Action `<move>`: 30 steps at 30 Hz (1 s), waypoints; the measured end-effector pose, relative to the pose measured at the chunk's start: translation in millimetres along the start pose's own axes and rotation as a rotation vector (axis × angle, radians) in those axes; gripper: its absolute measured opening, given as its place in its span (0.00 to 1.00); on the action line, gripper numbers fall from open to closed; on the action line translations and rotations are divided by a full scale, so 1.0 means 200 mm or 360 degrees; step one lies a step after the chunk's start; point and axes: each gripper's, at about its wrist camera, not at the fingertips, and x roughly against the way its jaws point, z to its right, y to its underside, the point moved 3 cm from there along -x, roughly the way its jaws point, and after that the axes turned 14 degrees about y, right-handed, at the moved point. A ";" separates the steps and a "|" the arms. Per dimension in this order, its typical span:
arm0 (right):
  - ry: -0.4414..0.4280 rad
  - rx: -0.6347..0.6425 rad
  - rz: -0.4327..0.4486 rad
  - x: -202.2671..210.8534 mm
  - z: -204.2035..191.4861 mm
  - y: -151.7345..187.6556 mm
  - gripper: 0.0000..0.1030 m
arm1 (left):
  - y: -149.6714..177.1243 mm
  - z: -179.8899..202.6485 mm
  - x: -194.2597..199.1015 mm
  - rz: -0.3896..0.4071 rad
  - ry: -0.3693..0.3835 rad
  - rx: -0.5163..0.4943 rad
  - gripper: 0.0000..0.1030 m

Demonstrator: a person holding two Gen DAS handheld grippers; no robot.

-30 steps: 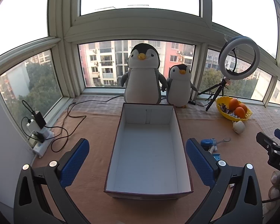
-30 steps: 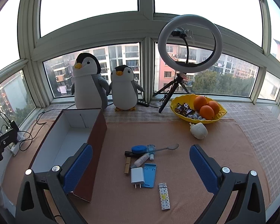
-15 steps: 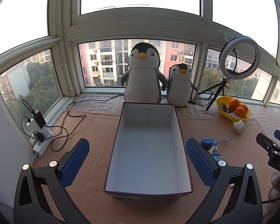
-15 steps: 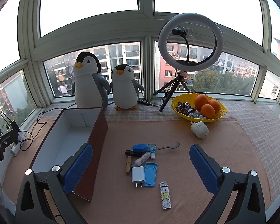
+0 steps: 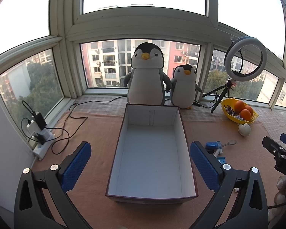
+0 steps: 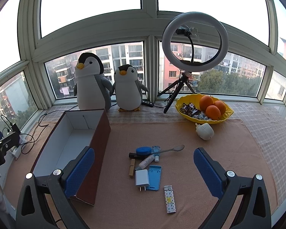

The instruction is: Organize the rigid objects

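Both claws hung above the counter (image 6: 181, 131), which was covered in a peach-coloured cloth; nothing had yet been gathered. The left claw (image 5: 140, 165) was spread wide and empty, its blue pads framing the open white-lined cardboard box with maroon outer walls (image 5: 152, 152), which held nothing. The right claw (image 6: 144, 170) was likewise spread and empty above the cluster of small objects lying just right of the box (image 6: 72, 145).

The cluster was tightly packed. The white wall charger with two prongs (image 6: 142, 178) touched the light-blue plastic phone stand (image 6: 154, 177); the wooden clothespin (image 6: 132, 167) lay just beside them; the small white tube (image 6: 146, 161), round blue flat case (image 6: 143, 150), black pen-like stick (image 6: 134, 155) and metal spoon (image 6: 171, 149) overlapped further back. The patterned white lighter (image 6: 169, 199) lay slightly apart, nearest the camera.

Likely hazards, as a judgement: a wide closure over the crowded middle could pinch two items at once or nudge neighbours aside; the flat stand and thin spoon offer little edge and could slip; the round tube could roll. A low carry toward the box could strike its tall near wall and shift it, since the left claw was not bracing it.
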 end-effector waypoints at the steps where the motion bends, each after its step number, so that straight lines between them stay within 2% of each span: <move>1: 0.0001 0.0000 0.0001 0.00 0.00 0.00 1.00 | 0.00 0.00 0.00 0.0000 0.0000 -0.0001 1.00; 30: -0.0001 0.0002 -0.0031 -0.01 -0.01 0.01 1.00 | 0.01 -0.01 -0.03 -0.0019 0.0016 0.0011 1.00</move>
